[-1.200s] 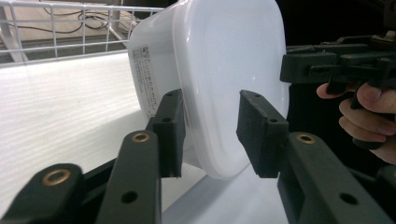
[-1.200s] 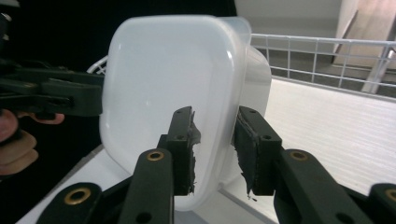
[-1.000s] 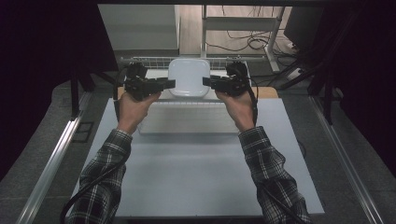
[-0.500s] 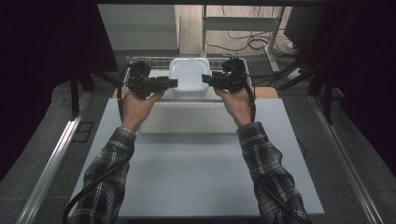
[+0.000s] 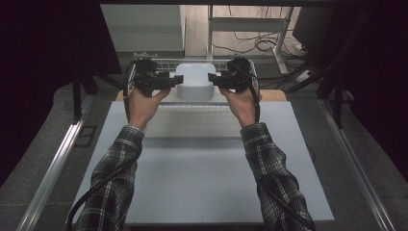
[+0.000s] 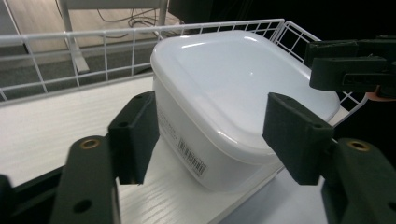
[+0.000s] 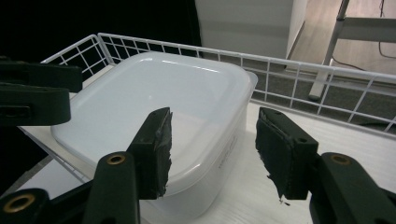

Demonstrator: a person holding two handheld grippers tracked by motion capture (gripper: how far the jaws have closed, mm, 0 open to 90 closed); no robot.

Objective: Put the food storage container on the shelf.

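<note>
Your left tool and right tool have just been opening, jaws clear of the white container in the wire basket at the table's far edge; withdrawing carelessly, you could nudge it off square.

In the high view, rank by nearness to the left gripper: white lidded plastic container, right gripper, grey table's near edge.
1. White lidded plastic container, just to its right.
2. Right gripper, across the container.
3. Grey table's near edge, at the bottom.
</note>
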